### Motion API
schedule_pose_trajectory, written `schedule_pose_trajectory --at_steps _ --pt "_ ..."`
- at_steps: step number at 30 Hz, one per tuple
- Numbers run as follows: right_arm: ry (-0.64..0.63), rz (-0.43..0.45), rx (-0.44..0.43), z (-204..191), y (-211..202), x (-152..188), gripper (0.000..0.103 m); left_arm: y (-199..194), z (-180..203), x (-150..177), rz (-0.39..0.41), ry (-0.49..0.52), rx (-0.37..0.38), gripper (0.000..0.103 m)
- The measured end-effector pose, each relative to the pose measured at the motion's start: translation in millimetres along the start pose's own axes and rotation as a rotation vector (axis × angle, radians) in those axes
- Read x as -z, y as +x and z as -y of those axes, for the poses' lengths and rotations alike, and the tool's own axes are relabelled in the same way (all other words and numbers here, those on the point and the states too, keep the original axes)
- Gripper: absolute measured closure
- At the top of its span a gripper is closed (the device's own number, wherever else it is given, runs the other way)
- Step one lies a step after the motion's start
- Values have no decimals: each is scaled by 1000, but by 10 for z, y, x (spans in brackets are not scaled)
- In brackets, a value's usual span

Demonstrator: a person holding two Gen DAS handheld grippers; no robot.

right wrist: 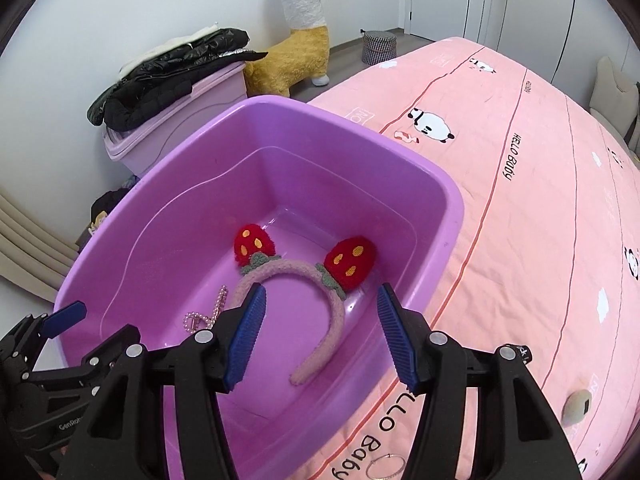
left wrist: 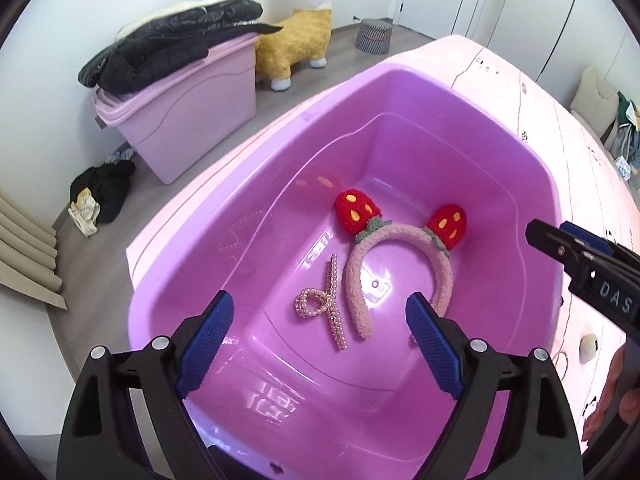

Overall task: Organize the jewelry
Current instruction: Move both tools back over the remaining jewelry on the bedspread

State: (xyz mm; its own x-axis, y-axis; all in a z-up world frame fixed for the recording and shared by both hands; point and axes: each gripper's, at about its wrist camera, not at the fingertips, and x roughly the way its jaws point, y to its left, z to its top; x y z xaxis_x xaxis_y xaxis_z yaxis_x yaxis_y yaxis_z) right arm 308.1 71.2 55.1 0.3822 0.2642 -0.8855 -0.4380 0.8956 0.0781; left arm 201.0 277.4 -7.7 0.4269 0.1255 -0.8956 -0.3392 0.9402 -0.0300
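A purple plastic tub (left wrist: 440, 92) (right wrist: 440, 200) stands on the pink bed. Inside lie a pink fuzzy headband with two red strawberries (left wrist: 400, 248) (right wrist: 338, 320) and a pearl hair clip (left wrist: 330, 304) (right wrist: 200, 318). My left gripper (left wrist: 320, 320) is open and empty above the tub's near edge, over the clip. My right gripper (right wrist: 320, 312) is open and empty above the tub's near right rim; it also shows at the right of the left wrist view (left wrist: 580, 264). A silver ring-shaped piece (right wrist: 386, 466) and a cream clip (right wrist: 576, 406) lie on the bedspread.
The pink bedspread (right wrist: 520, 200) stretches right and far. On the floor stand a lidded purple bin with a black jacket (left wrist: 172, 60), a yellow plush alpaca (left wrist: 296, 40), a checked stool (left wrist: 374, 36) and a clothes heap (left wrist: 102, 190).
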Motion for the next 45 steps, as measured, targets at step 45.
schedule_pose_trajectory --at_steps 45 --pt "609 156 281 1905 -1700 4041 45 -471 1847 1943 48 413 233 7"
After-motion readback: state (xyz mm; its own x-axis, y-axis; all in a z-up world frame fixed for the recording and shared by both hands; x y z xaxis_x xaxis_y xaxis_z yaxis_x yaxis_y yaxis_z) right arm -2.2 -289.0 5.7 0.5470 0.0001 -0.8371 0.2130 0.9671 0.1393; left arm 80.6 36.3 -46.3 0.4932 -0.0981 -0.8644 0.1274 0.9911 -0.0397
